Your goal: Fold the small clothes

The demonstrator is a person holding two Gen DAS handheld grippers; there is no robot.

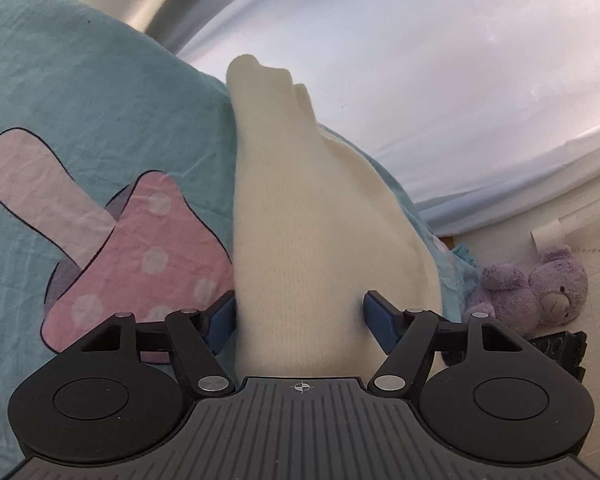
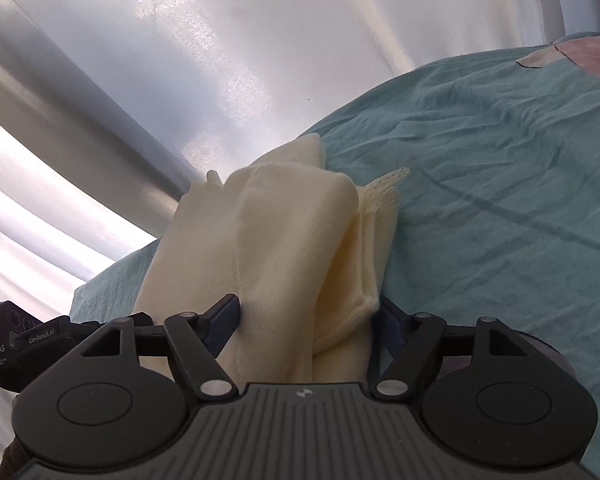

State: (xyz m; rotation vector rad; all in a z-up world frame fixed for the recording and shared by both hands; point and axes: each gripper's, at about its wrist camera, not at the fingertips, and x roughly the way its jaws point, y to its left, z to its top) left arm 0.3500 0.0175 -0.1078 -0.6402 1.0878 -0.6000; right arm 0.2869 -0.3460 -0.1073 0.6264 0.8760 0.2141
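1. Item: cream knit garment point(image 1: 300, 220), small, exact type can't be told. It lies on a teal bedsheet point(image 1: 80, 80) with a pink mushroom print point(image 1: 140, 248), running straight fwd from both tongs.
2. Left tongs point(image 1: 300, 316): blue pads spread to either side of the garment's near end, cloth filling the gap btwn them. Pads touch the fabric edges; firm pinch or loose contact, can't tell.
3. Right tongs point(image 2: 306, 316): same arrangement. Folded layers sit btwn the pads; left pad point(image 2: 224, 316) presses the cloth, right pad mostly hidden behind it. Grip force can't be judged.
4. Handling (est.): light, soft, limp, no stiffness. Fuzzy knit gives good friction, low slip risk. Not fragile, but a frayed mesh tag point(image 2: 384, 192) fwd-right of the right tongs could snag.
5. Layers may slide apart if only the top ply is taken.
6. Hold pts (rec.): take corners or folded edges, all plies together; keep both ends level so the span doesn't sag.
7. Purple teddy bear point(image 1: 536, 288) lies well right of the left tongs, off the bed.
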